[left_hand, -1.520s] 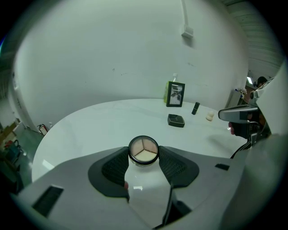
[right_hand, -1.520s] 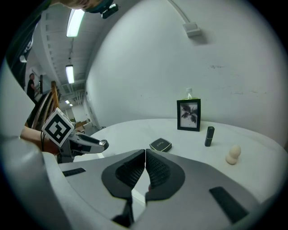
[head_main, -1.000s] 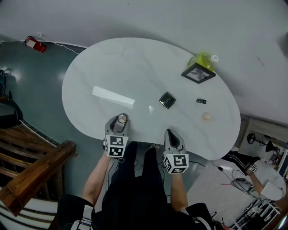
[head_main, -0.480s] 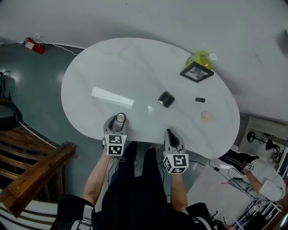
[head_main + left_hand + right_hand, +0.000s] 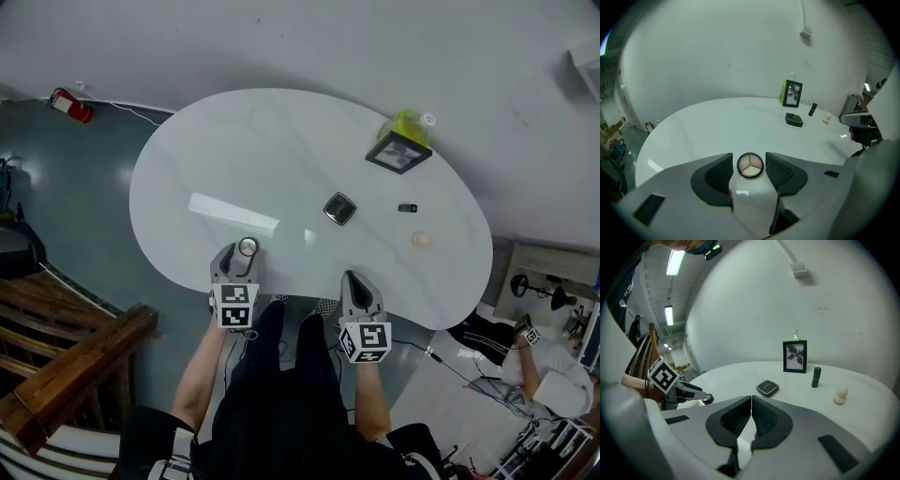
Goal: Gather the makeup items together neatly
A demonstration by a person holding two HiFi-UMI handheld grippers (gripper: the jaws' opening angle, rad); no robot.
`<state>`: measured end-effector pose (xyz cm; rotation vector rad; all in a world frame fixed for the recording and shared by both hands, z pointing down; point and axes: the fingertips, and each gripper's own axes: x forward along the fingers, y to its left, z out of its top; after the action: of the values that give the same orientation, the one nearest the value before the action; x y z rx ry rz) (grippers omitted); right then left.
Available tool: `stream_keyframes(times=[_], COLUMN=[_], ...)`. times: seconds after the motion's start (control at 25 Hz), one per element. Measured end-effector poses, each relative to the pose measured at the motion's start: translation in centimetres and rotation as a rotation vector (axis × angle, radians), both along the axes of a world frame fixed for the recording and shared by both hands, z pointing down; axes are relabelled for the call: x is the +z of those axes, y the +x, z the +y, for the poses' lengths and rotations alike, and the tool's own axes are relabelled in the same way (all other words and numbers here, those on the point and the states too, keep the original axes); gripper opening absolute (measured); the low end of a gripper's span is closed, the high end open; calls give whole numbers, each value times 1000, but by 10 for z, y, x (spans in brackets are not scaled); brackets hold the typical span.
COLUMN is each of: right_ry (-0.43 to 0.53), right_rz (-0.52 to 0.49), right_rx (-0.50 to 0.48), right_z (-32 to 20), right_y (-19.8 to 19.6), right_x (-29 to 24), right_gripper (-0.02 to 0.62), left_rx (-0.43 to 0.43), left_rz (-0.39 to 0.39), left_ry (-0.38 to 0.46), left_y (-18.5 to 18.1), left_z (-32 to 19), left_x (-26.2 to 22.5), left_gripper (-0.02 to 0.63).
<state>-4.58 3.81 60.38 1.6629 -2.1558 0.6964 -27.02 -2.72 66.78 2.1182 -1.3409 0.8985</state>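
A round compact with a three-part powder pan sits between the pads of my left gripper, which is shut on it just over the near edge of the white table. In the head view the left gripper is at the lower left and the right gripper beside it, shut and empty. Far right on the table lie a black square compact, a black lipstick tube and a pale makeup sponge. The right gripper view shows the same square compact, lipstick and sponge.
A framed picture stands at the table's far right edge with a yellow-green bottle behind it. A red fire extinguisher lies on the floor at the left, wooden furniture is at the lower left, and a person sits at the lower right.
My left gripper has lifted slightly with the round compact still in it. The head view has shifted a little. The right gripper and the items on the table have stayed put.
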Motion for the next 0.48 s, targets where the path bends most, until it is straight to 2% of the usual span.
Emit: stream_keyframes(times=[0.48], right_ry=[149], right_rz=[41], right_rx=[6], right_z=[-2], right_y=[8], right_x=[-71], right_gripper=[29], left_rx=[51], left_rz=[89], left_ry=[195], left_y=[26], left_z=[2], left_x=[-103], left_gripper=[208])
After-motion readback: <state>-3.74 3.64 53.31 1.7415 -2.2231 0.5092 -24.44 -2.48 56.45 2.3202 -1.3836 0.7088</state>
